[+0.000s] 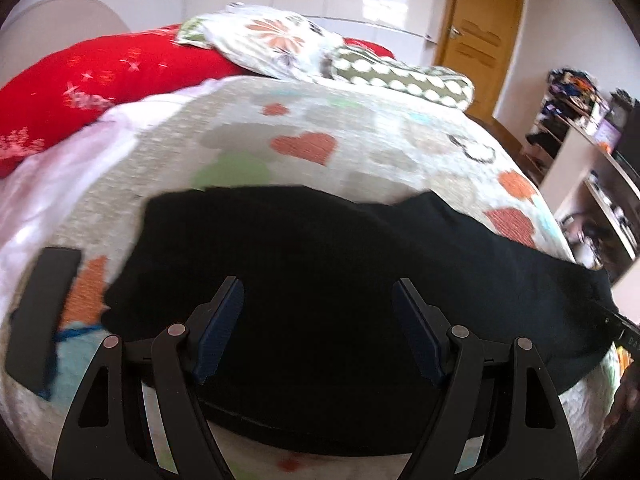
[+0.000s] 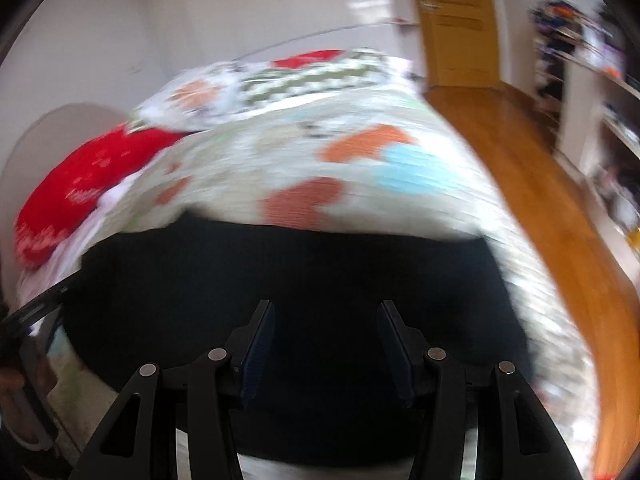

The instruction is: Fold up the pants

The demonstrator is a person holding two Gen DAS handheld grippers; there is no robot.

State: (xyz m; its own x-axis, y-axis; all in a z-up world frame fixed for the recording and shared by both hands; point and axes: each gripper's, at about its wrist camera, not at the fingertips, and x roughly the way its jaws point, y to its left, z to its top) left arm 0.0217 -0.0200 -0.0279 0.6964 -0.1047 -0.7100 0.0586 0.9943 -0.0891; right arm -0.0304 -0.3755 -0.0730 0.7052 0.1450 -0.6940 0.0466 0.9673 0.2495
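Note:
Black pants [image 1: 320, 256] lie spread across the near part of a bed with a heart-patterned cover [image 1: 304, 144]. My left gripper [image 1: 318, 292] is open just above the pants, fingers wide apart, nothing between them. In the right wrist view the same pants [image 2: 288, 272] fill the lower middle, blurred by motion. My right gripper [image 2: 326, 312] is open over them, holding nothing. The other gripper's body shows at the right edge of the left wrist view [image 1: 616, 328] and at the left edge of the right wrist view [image 2: 36, 308].
A red pillow [image 1: 104, 76] and patterned pillows [image 1: 280, 40] lie at the head of the bed. A black flat object [image 1: 40, 312] lies on the cover at left. A wooden door [image 1: 476, 28], wood floor [image 2: 532, 184] and cluttered shelves [image 1: 592, 152] are to the right.

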